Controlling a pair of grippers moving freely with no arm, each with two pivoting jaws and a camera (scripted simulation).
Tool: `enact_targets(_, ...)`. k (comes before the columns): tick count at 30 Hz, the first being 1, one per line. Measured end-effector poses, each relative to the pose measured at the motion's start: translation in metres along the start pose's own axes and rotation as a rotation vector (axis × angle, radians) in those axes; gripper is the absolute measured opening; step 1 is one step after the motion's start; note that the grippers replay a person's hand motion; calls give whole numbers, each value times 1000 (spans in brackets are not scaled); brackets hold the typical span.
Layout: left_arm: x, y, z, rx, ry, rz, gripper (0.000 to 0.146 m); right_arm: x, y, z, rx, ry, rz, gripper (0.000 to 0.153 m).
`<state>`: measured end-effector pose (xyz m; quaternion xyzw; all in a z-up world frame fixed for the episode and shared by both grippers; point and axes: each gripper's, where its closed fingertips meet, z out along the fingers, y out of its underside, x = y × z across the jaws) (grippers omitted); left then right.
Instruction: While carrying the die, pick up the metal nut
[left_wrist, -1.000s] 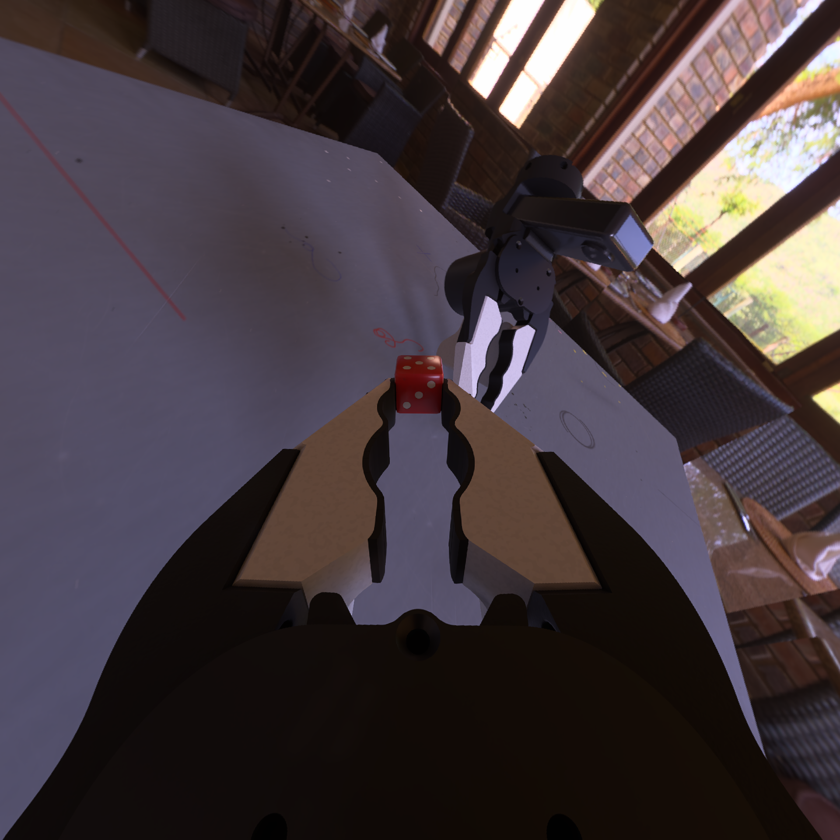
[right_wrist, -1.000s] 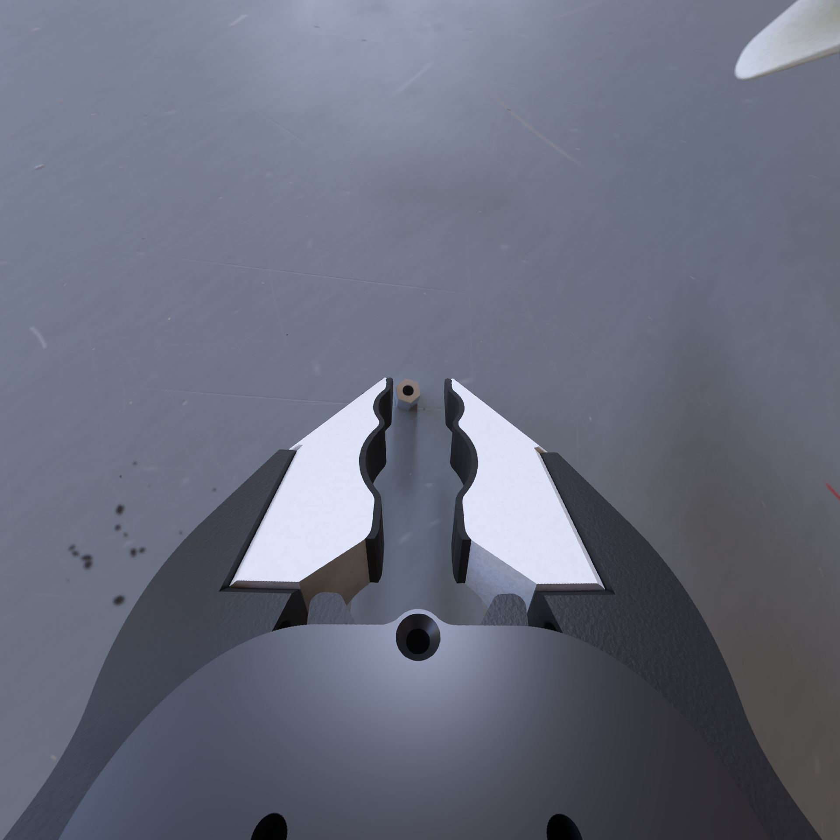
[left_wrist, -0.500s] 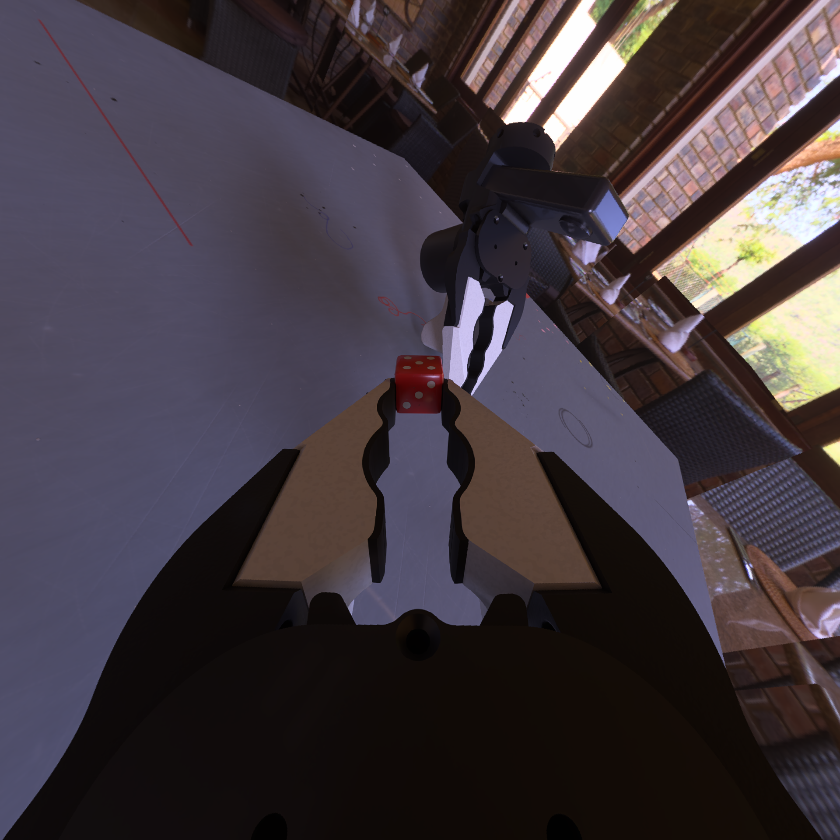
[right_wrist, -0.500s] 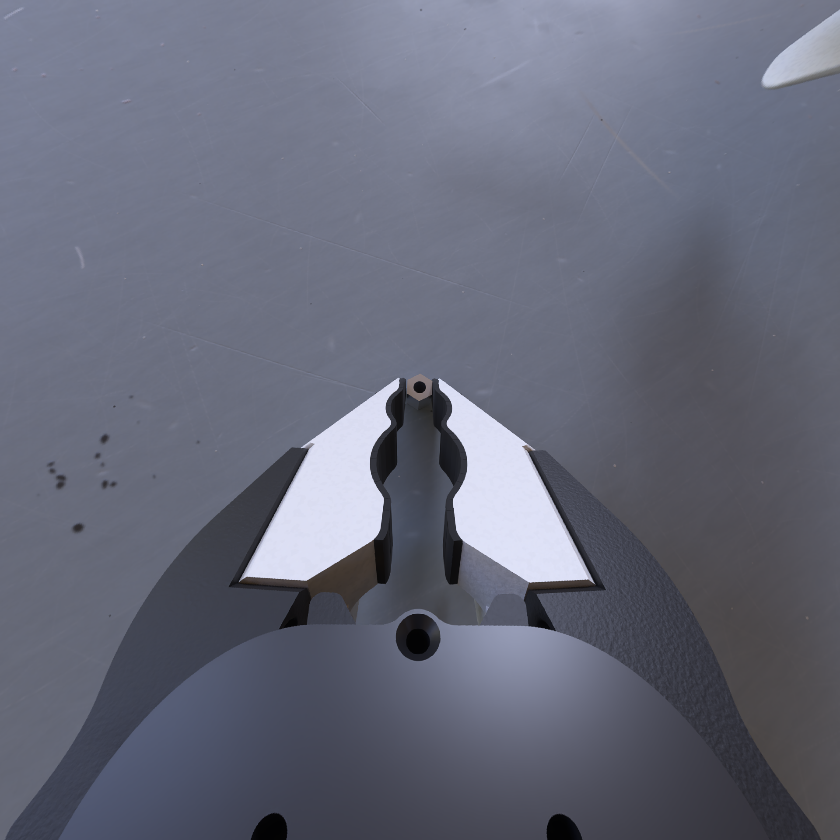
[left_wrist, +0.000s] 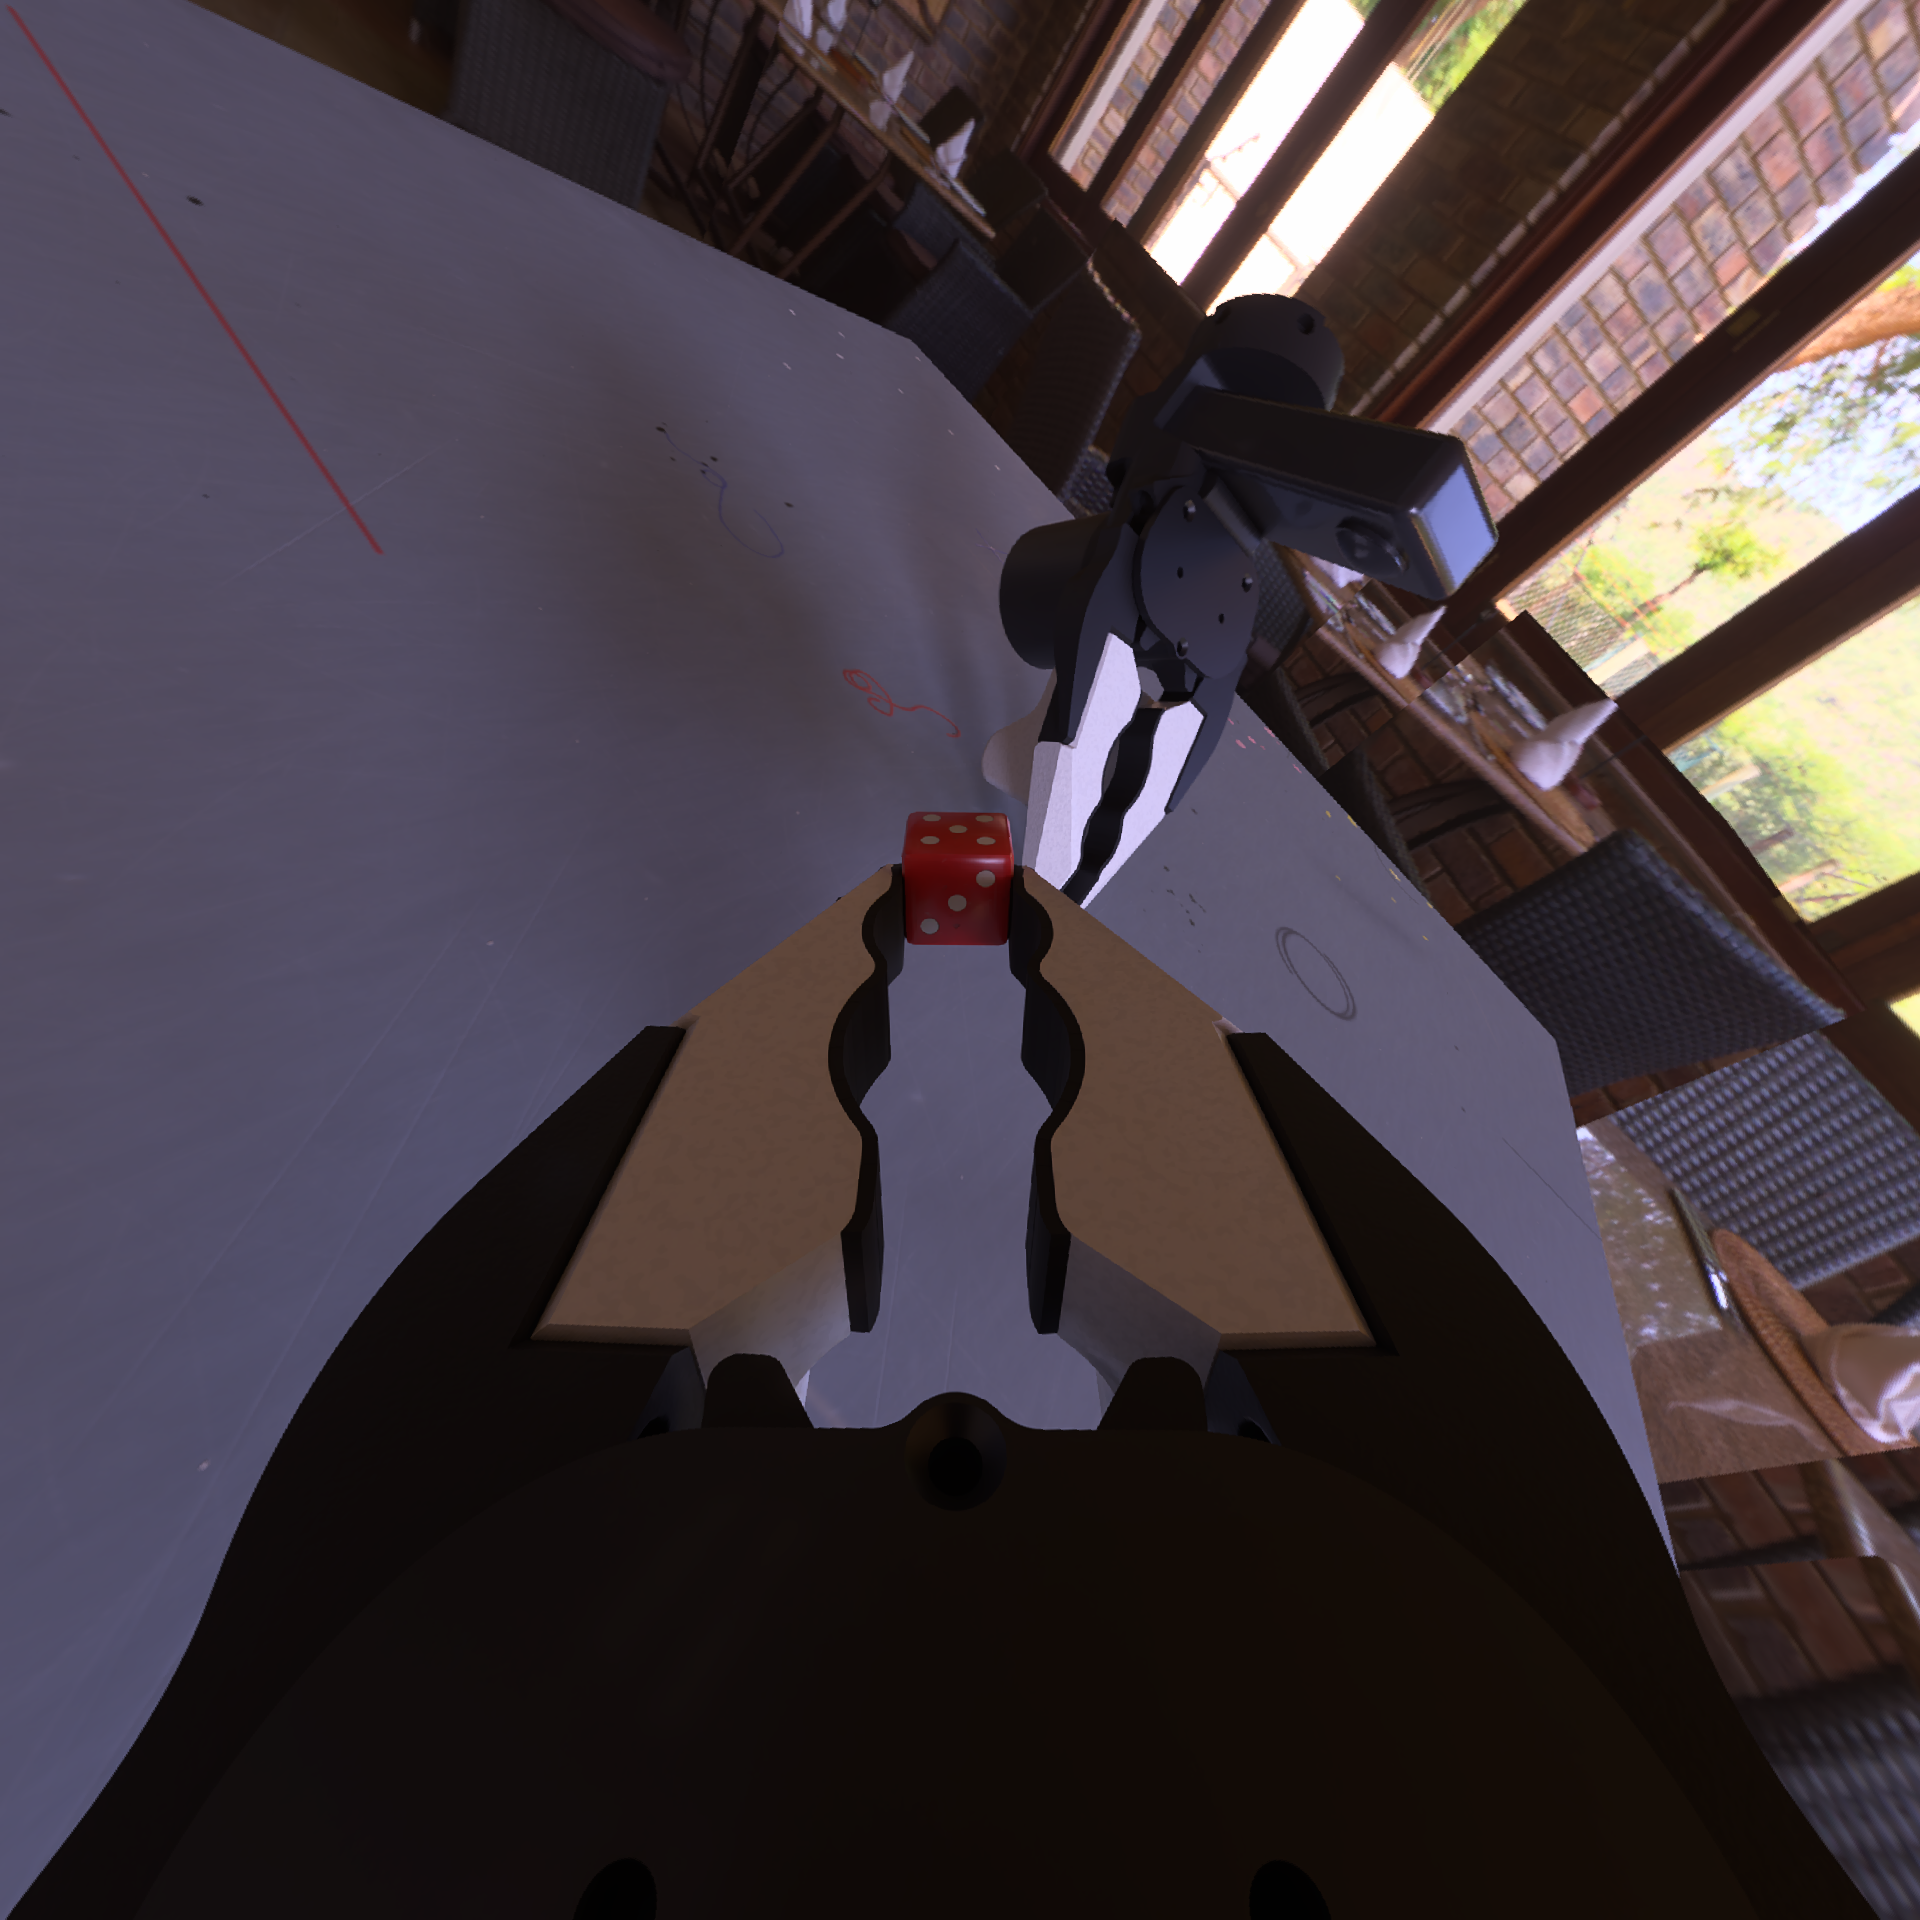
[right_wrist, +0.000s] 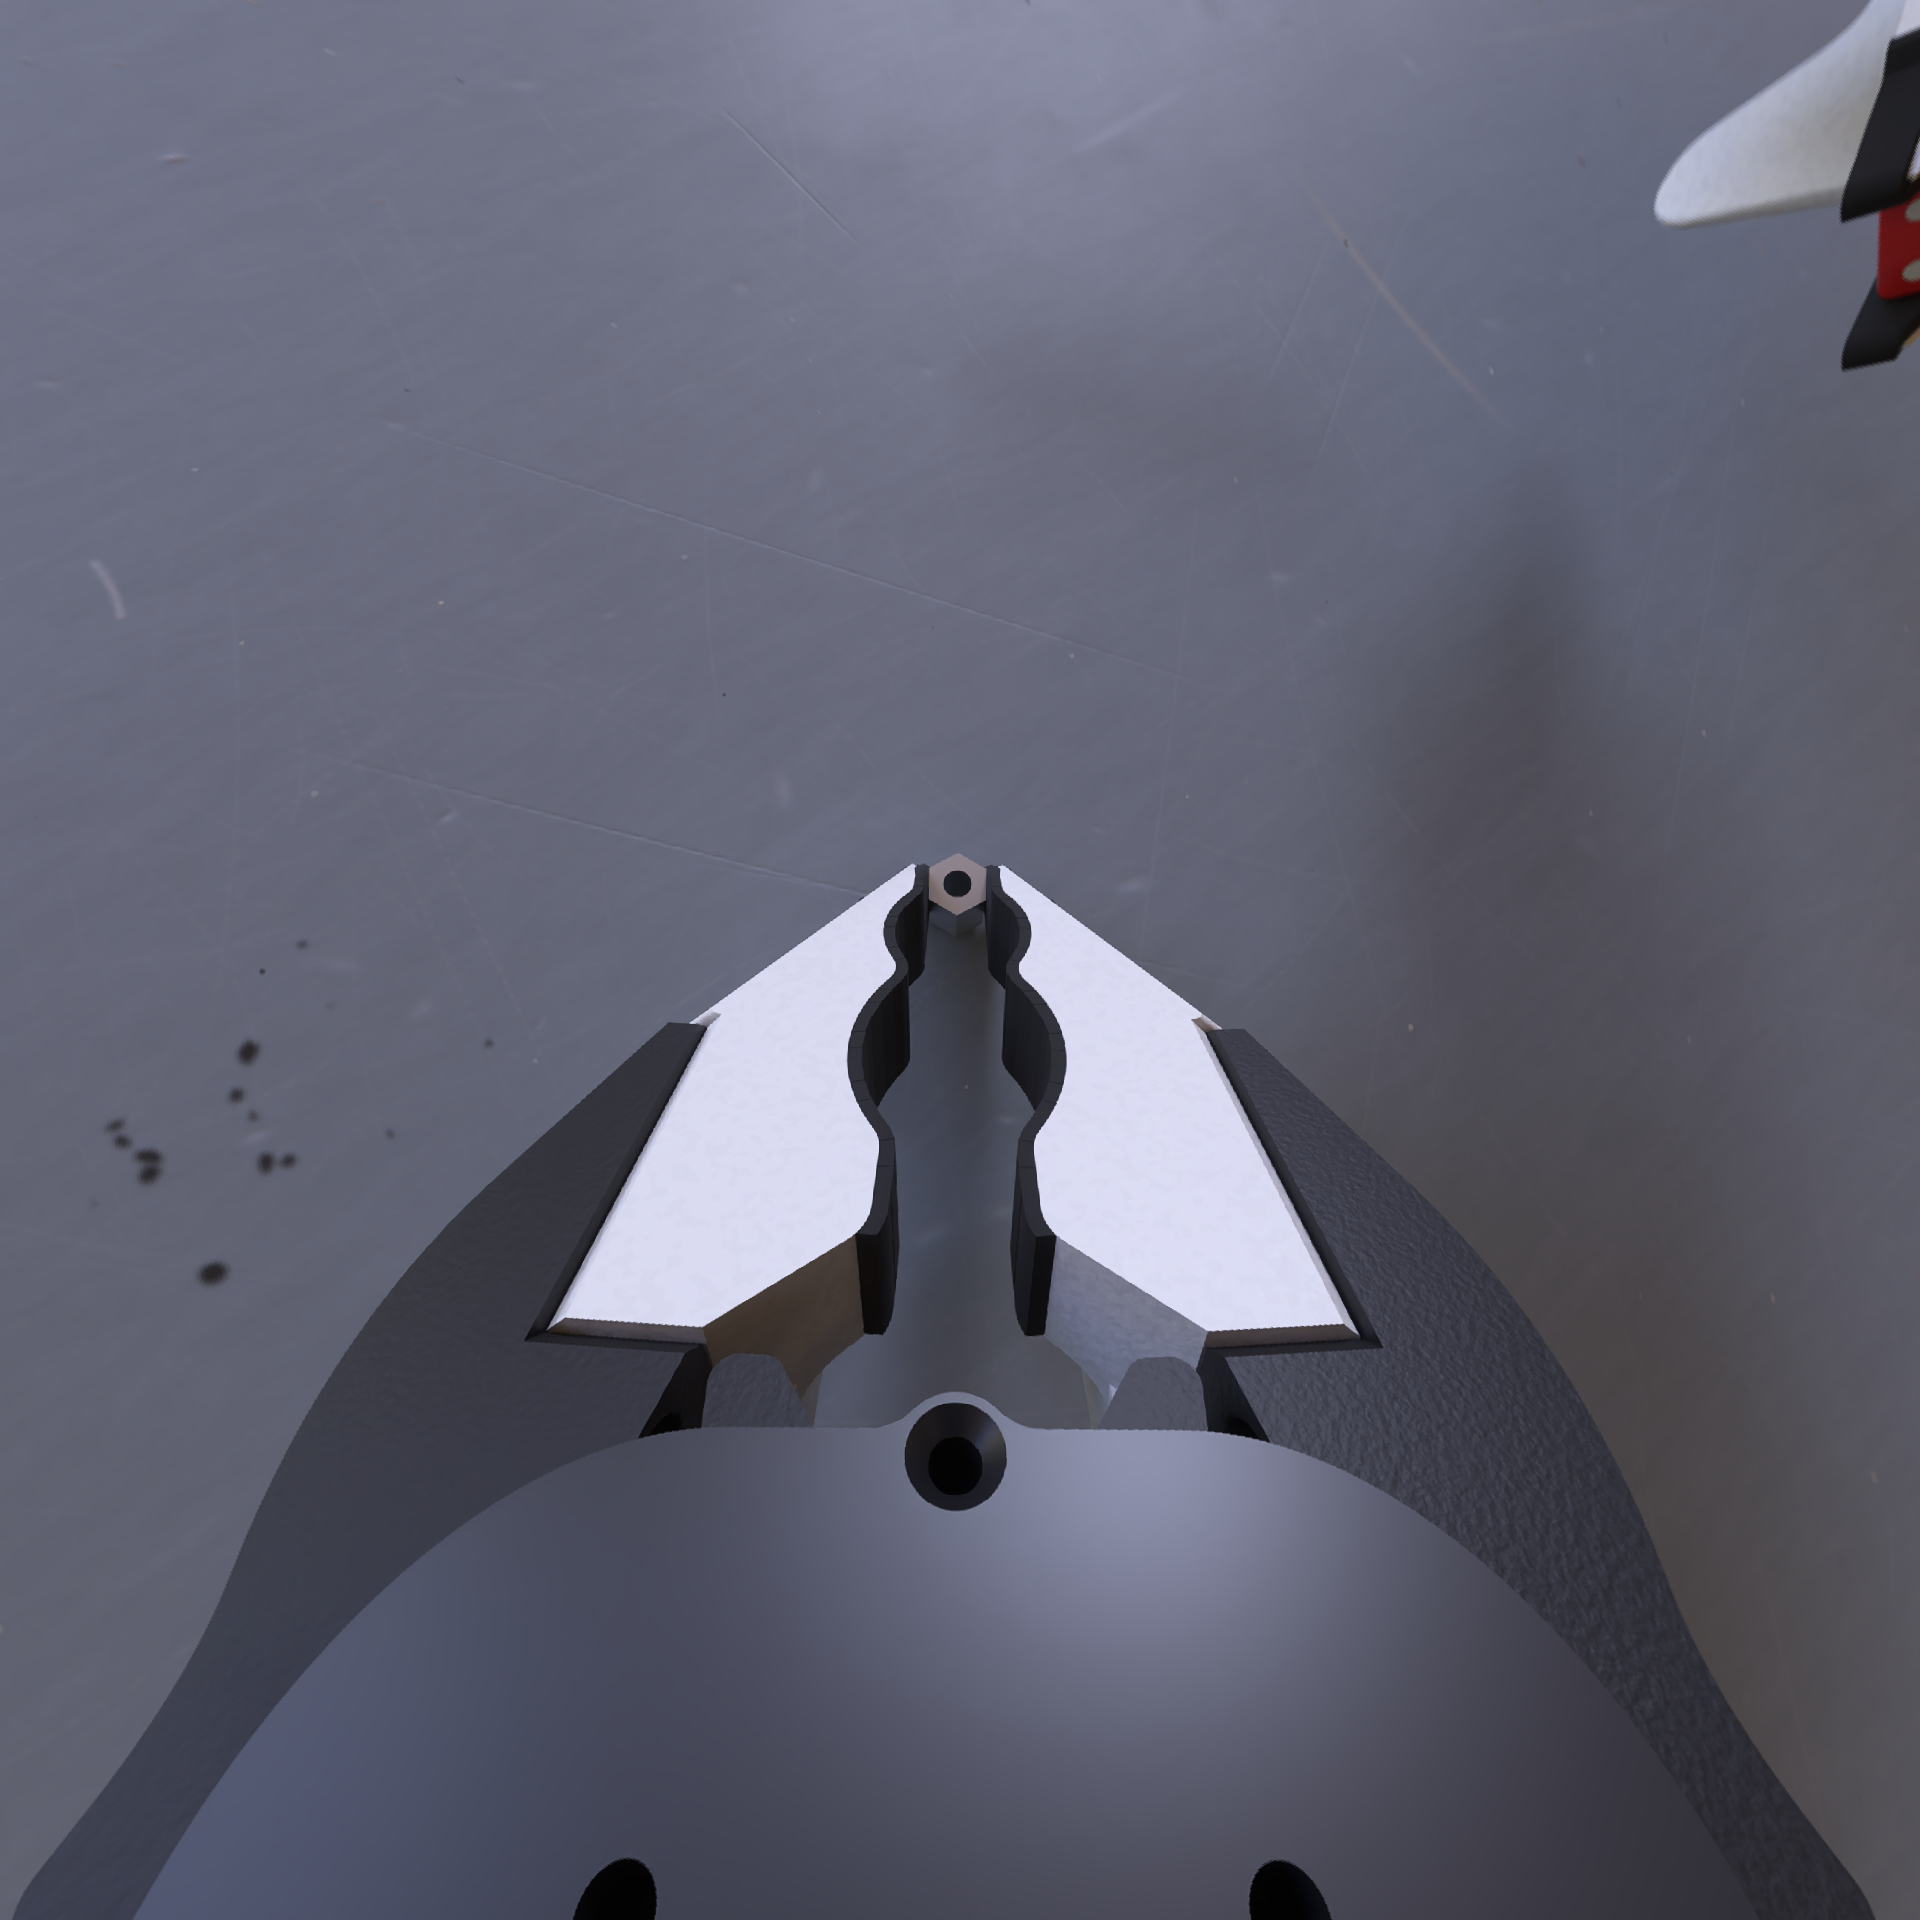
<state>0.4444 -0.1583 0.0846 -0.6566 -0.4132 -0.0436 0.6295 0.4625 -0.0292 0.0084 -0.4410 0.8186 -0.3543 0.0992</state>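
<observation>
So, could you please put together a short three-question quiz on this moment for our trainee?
1. True or false: the left gripper is shut on the red die.
2. Multiple choice: the metal nut sits (A) loose on the table, (B) between the right gripper fingers at their tips, (C) deep by the gripper's base.
3. Fill the gap: in the right wrist view, the other gripper and die show in the upper ____ corner.

Key: 1 true; 2 B; 3 right.
</observation>
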Motion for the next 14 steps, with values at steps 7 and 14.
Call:
enact_targets(7,7,-2,28,-40,-15,45,19,0,14,-16,-222,282,57,10)
enact_targets(14,24,-10,85,-105,15,172,19,-22,25,-59,-356,641,266,10)
